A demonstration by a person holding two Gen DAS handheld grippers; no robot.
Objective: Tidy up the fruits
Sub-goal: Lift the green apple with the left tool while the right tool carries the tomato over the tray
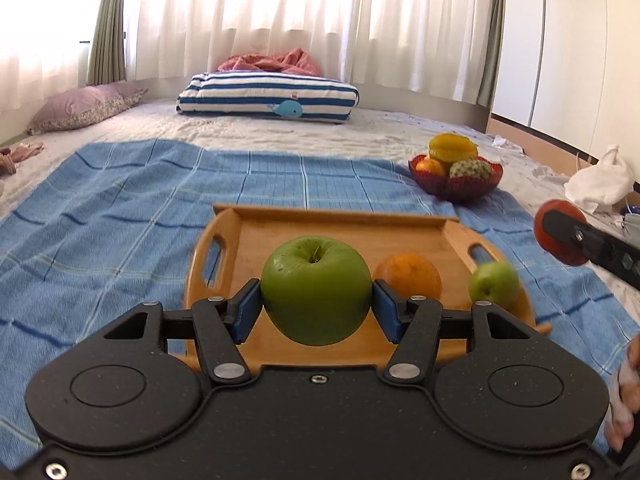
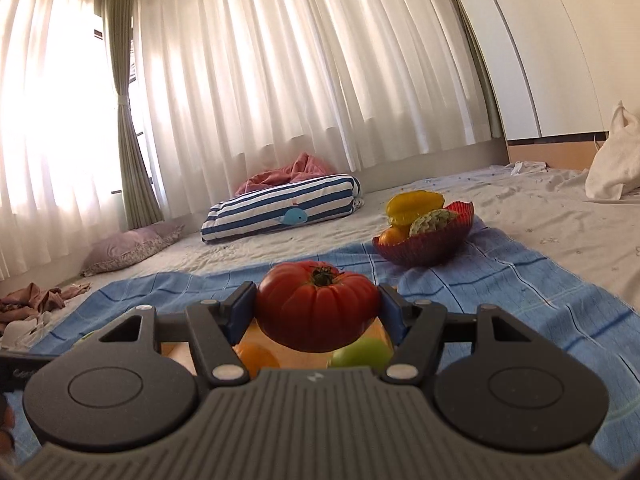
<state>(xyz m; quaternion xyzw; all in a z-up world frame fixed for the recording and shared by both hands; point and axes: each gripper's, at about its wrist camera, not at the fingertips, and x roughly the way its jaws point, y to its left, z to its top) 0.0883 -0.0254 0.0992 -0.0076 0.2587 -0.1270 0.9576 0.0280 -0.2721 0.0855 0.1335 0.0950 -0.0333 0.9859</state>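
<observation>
Fruits are split: the left gripper (image 1: 316,298) clamps a green apple (image 1: 316,290) above the wooden tray (image 1: 340,220) holding an orange (image 1: 410,274) and small apple (image 1: 494,284); the right gripper (image 2: 318,310) grips a red tomato (image 2: 318,310) near the red bowl (image 2: 424,246).

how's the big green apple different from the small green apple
The big green apple is much larger than the small green apple. The big one is clamped between the fingers of the left gripper above the wooden tray; the small one sits loose near the tray's right handle. The big one's stem faces up, while the small one's dimple faces forward. Both are smooth, round and green.
</observation>
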